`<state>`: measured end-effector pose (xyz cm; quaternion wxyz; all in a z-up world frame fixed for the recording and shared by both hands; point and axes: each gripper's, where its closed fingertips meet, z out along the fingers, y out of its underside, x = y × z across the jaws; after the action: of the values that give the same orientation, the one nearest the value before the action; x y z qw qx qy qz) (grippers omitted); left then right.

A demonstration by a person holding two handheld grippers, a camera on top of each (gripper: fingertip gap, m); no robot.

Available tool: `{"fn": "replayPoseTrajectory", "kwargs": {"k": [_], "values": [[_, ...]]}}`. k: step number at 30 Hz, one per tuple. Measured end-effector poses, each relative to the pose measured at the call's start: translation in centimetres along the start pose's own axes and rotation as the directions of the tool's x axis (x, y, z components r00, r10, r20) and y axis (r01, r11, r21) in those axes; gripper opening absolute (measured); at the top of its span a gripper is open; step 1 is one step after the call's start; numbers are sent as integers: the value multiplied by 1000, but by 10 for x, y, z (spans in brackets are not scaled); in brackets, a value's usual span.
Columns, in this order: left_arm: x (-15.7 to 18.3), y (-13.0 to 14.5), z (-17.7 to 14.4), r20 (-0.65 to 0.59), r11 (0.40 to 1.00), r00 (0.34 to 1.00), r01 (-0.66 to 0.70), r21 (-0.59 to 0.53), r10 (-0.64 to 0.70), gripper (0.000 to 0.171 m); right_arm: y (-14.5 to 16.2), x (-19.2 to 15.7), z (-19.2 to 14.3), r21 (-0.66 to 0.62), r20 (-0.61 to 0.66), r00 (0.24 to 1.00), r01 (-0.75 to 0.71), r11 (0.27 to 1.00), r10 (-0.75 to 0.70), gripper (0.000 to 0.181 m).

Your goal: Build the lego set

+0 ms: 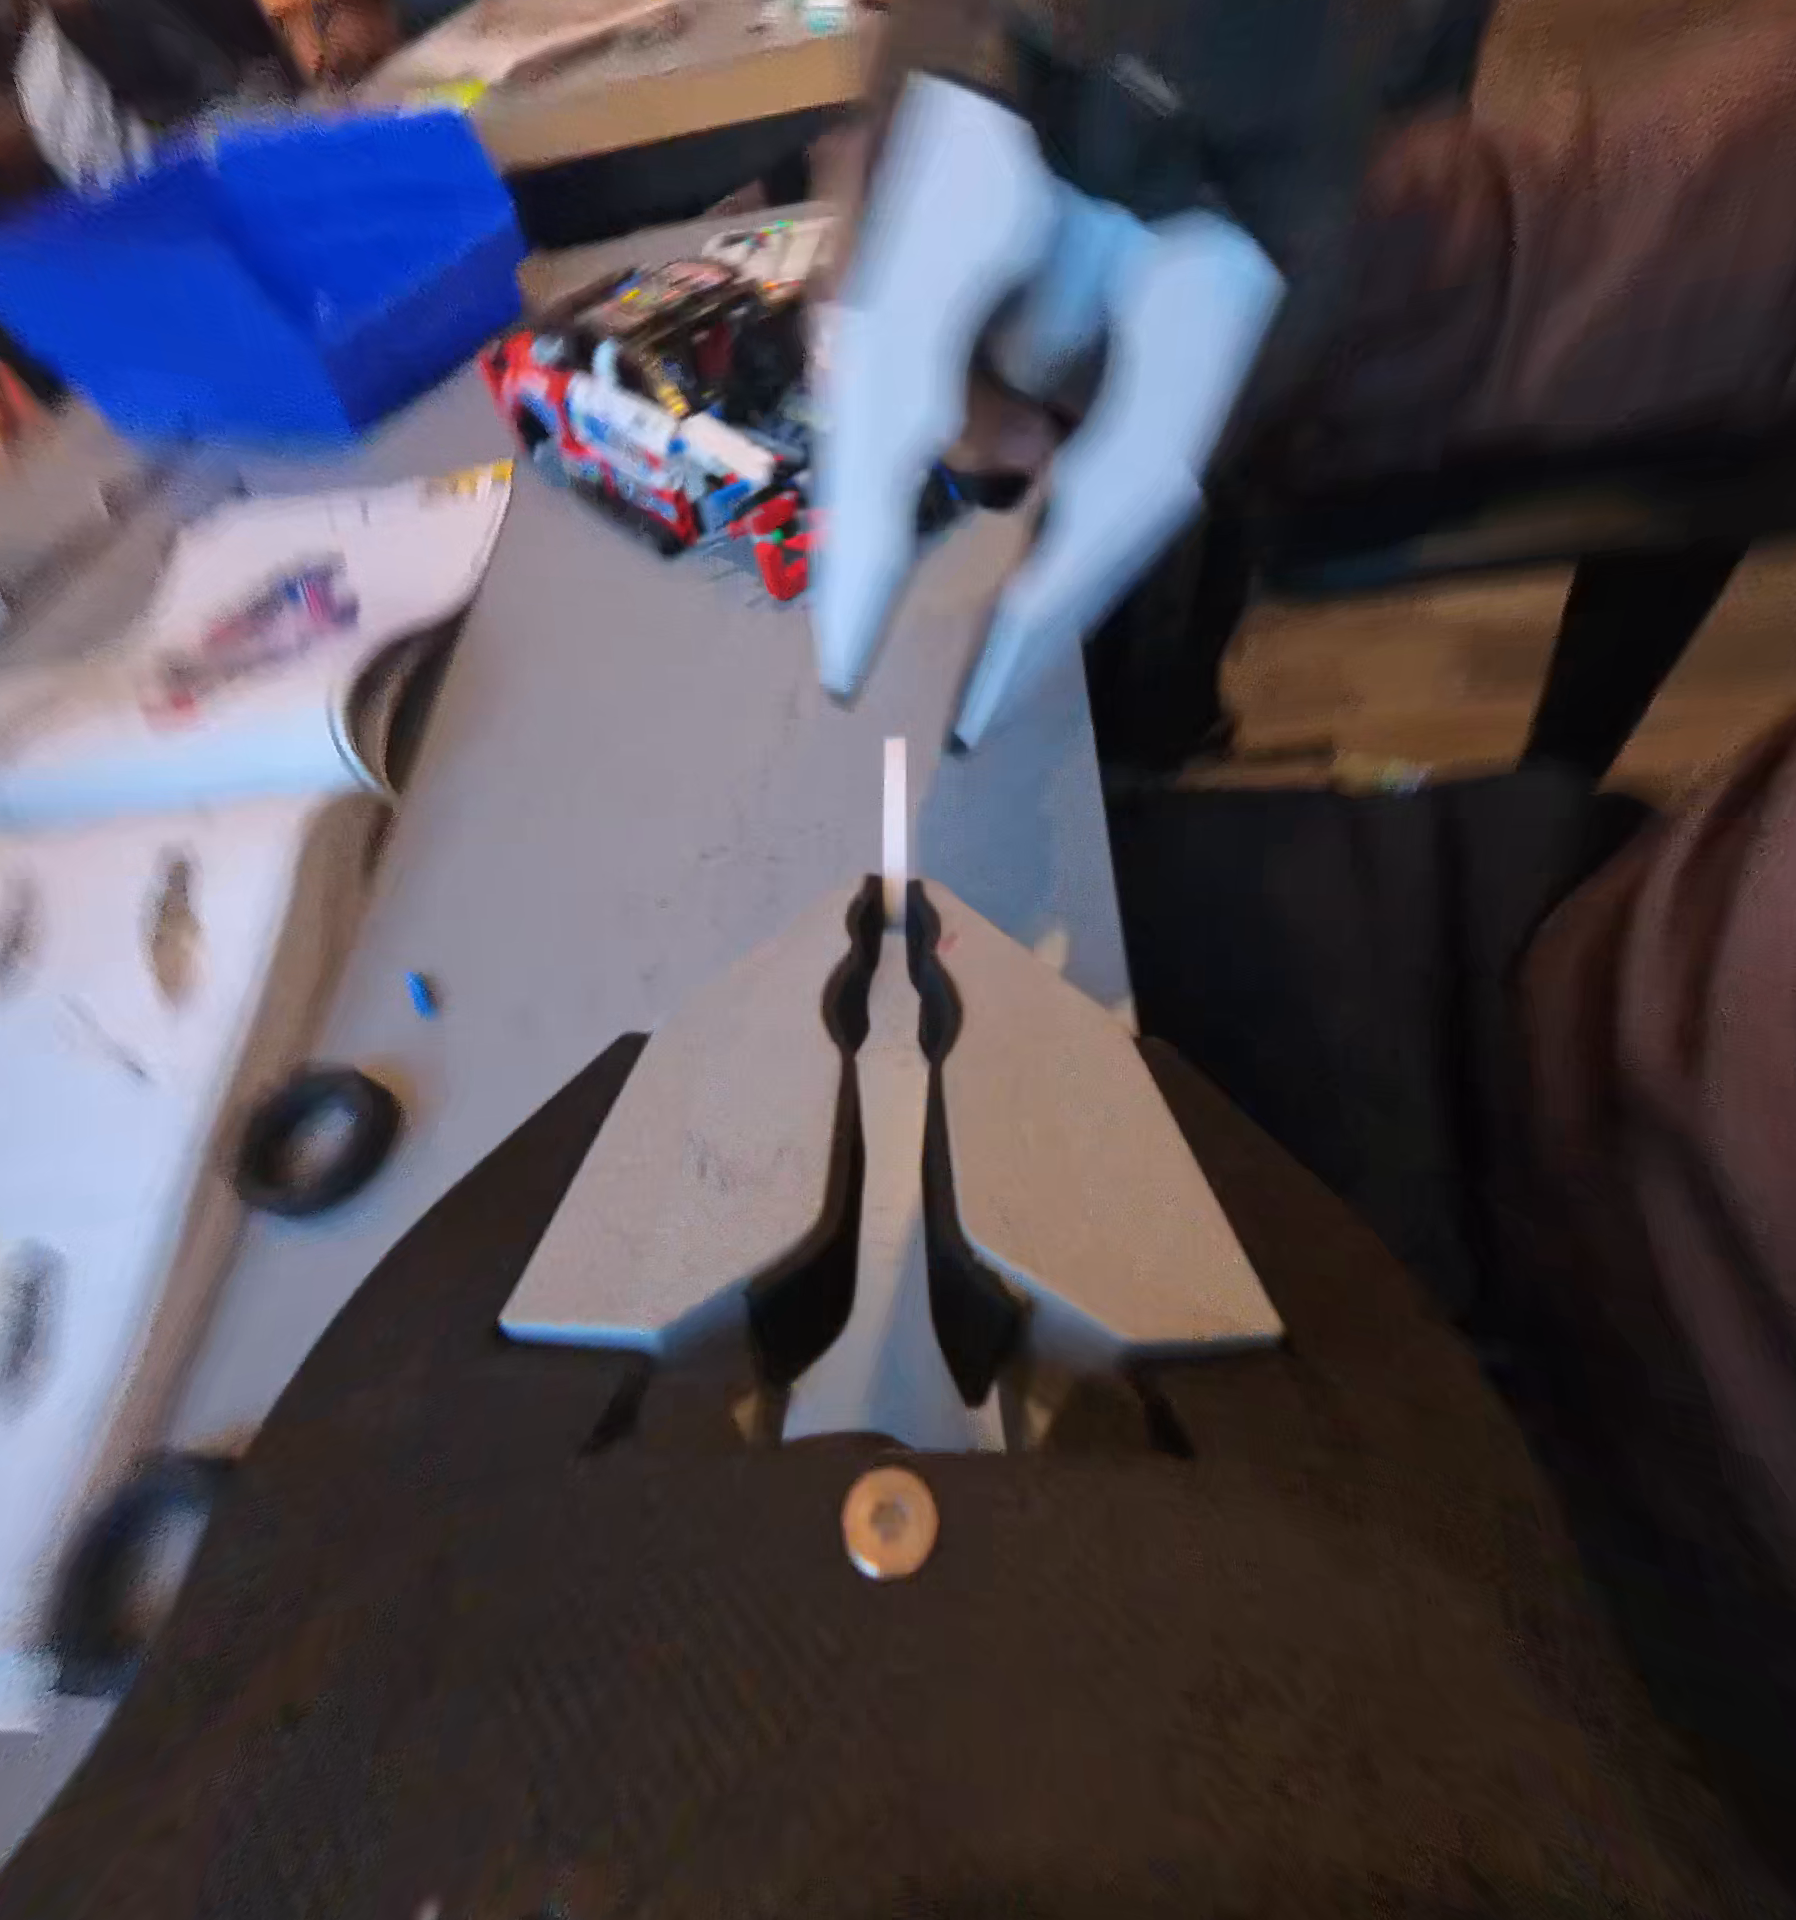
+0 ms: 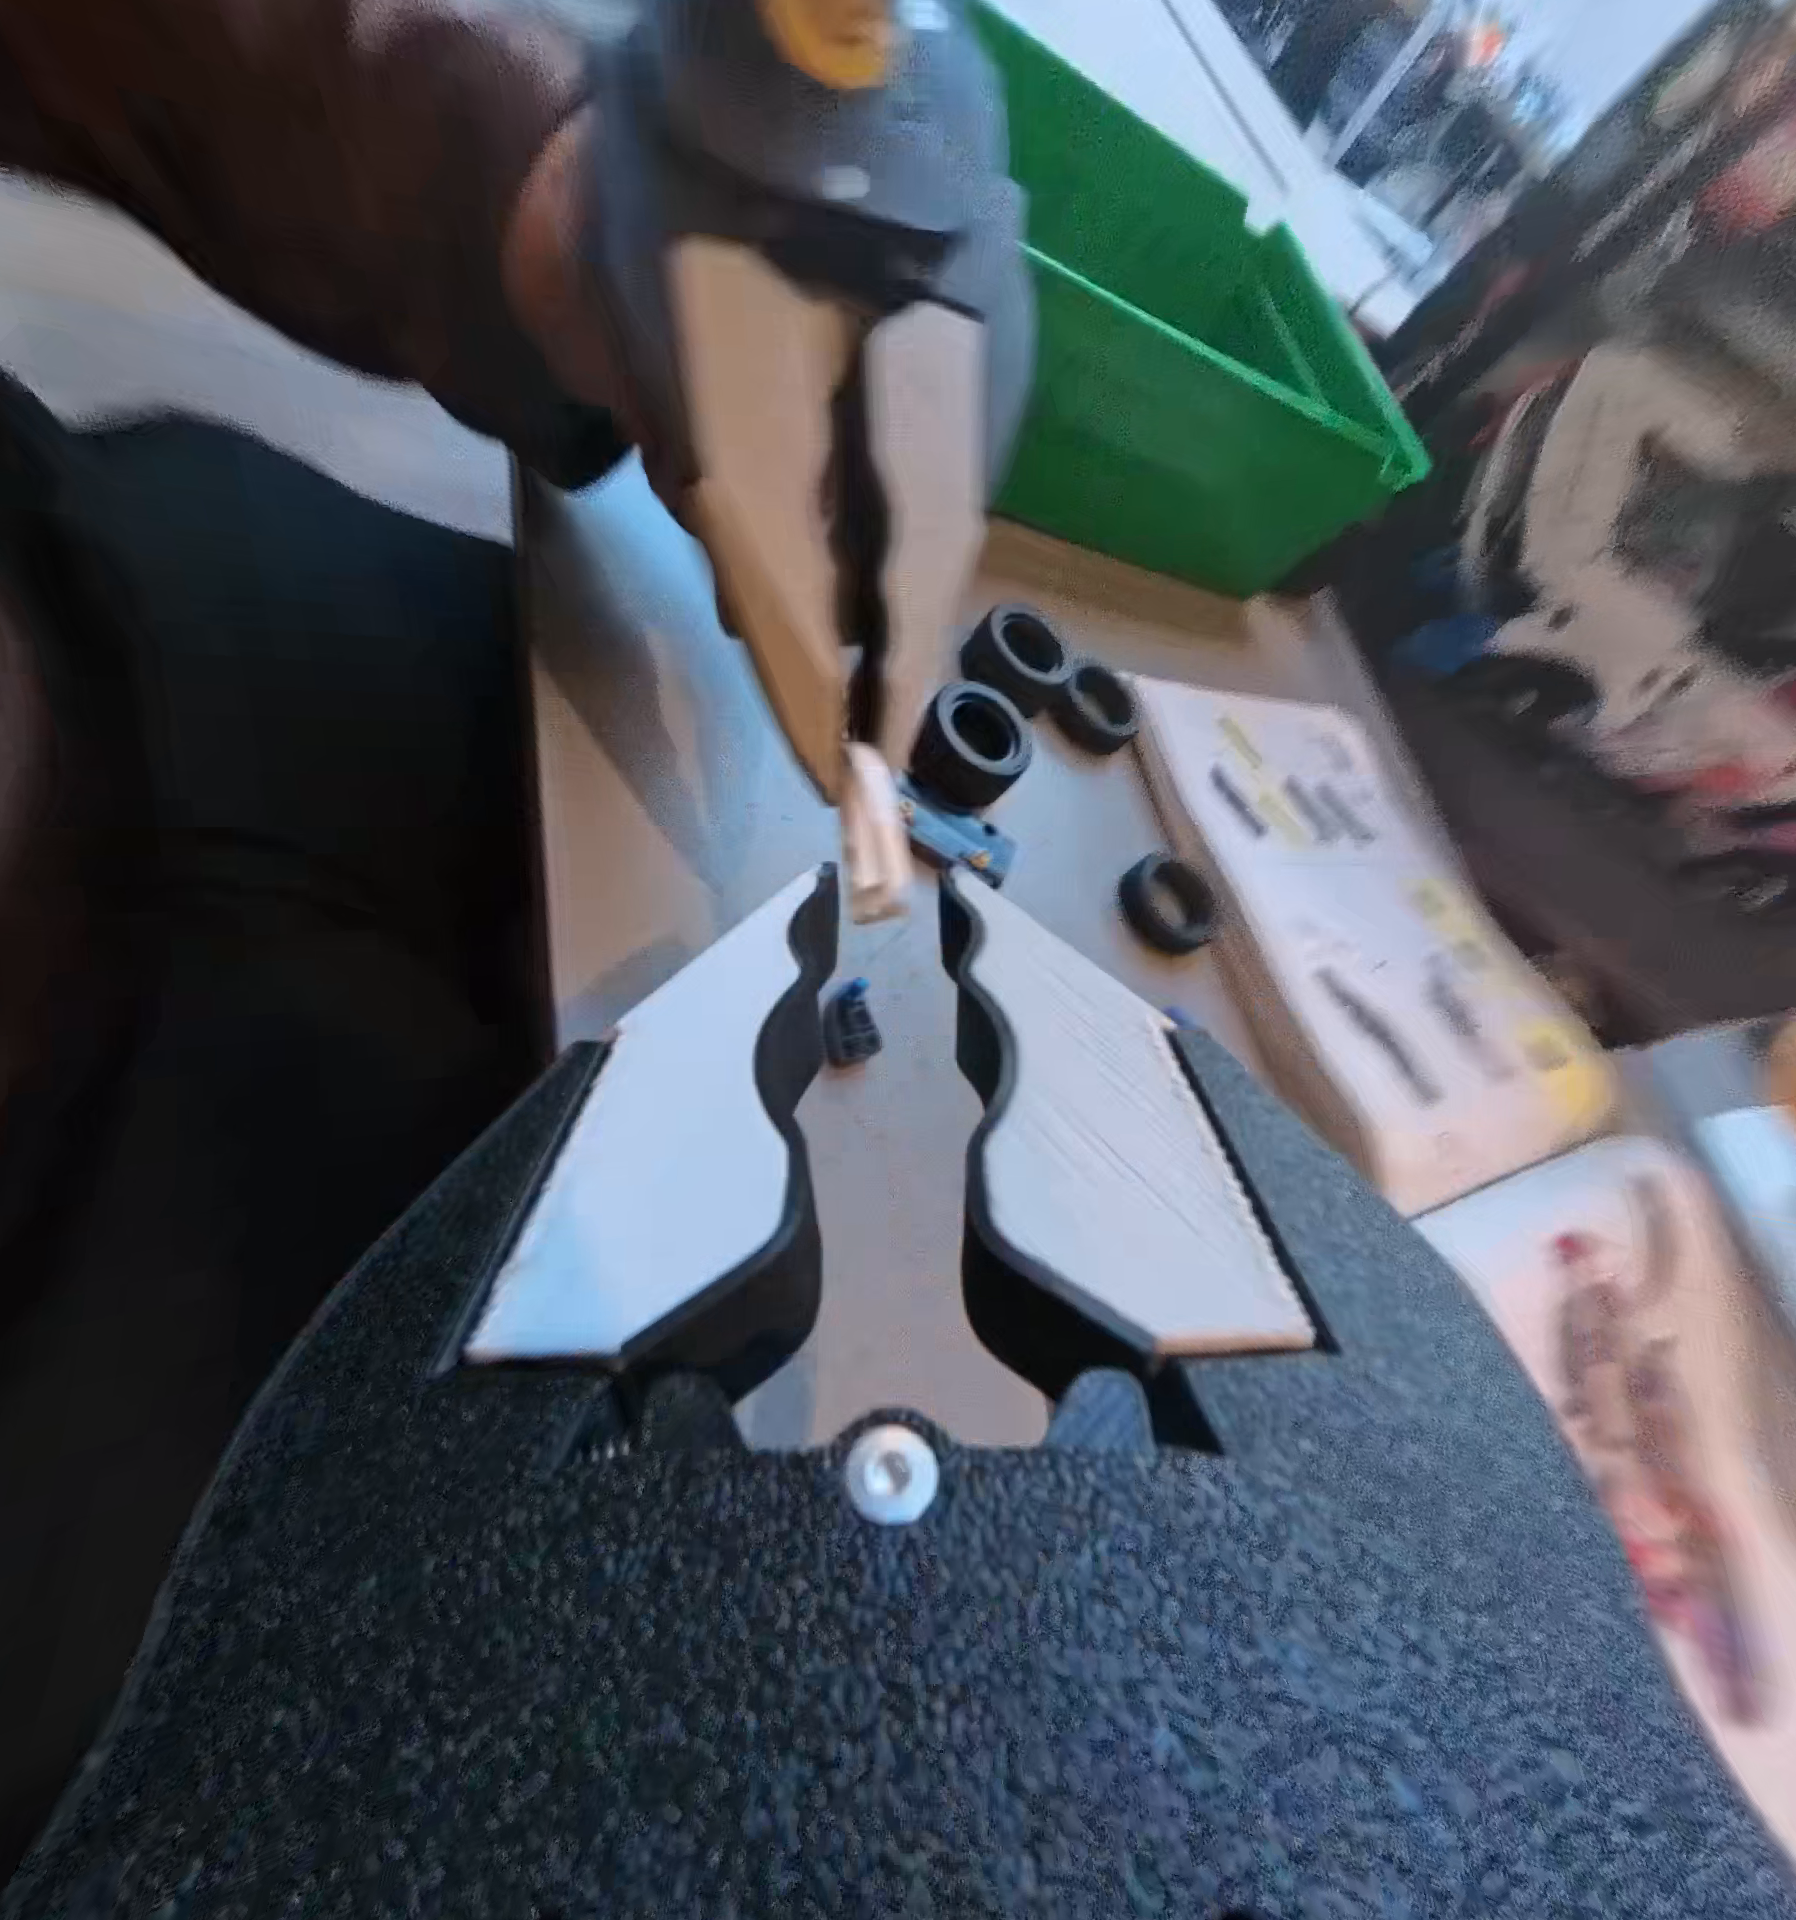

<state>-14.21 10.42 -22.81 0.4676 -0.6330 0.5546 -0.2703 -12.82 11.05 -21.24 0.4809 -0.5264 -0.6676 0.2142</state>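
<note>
Right now the left gripper (image 1: 895, 896) is pinching a thin white piece (image 1: 895, 805) by its near end, so the strip sticks straight out ahead of the tips, its long axis running on from the fingers. It looks flat and narrow, pale and plain; through the blur I would guess a slim beam or plate, no more.

Ahead of that strip and slightly to its right hangs the right gripper (image 1: 899, 717), tips pointing down at the grey counter (image 1: 613, 831) and spread with a clear gap. Its own view shows the same: the right gripper (image 2: 886, 883) holds nothing, and the white piece (image 2: 873, 842) lies just beyond its tips, angled a little left, with the left gripper (image 2: 852, 764) reaching in from above. So the free end of the piece points at the empty gripper, which is the nearer one to take it, and a handover or a two-handed fit seems the likely step.

Farther ahead and left of the left gripper stands the partly built red, white and black car model (image 1: 665, 416). Just beyond the right gripper lie a small blue part (image 2: 954, 836) and loose black tyres (image 2: 972, 743).
</note>
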Motion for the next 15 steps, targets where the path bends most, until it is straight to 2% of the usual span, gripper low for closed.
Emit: {"fn": "replayPoseTrajectory", "kwargs": {"k": [1,2,4,5,8,12,15], "values": [[7,2,1,11,985,985,-174,-15,175,1,-1,5,-5,18,34,994,-107,994,107,28],[13,3,3,26,941,941,-337,-33,338,1,-3,4,-9,32,93,976,-201,979,198,47],[12,5,8,94,814,810,-570,-109,579,2,-7,-12,-16,16,257,920,-309,951,294,42],[12,2,10,123,769,759,-626,-131,639,2,-6,-16,-15,-1,281,910,-318,948,305,44],[16,-10,13,196,683,656,-718,-135,729,2,4,-23,-5,-59,254,937,-234,970,241,41],[16,-8,13,216,505,462,-830,-237,860,2,8,-31,4,-91,290,926,-225,970,242,29],[18,-6,13,220,441,392,-857,-265,893,1,8,-31,7,-88,311,917,-234,968,250,23]]}}
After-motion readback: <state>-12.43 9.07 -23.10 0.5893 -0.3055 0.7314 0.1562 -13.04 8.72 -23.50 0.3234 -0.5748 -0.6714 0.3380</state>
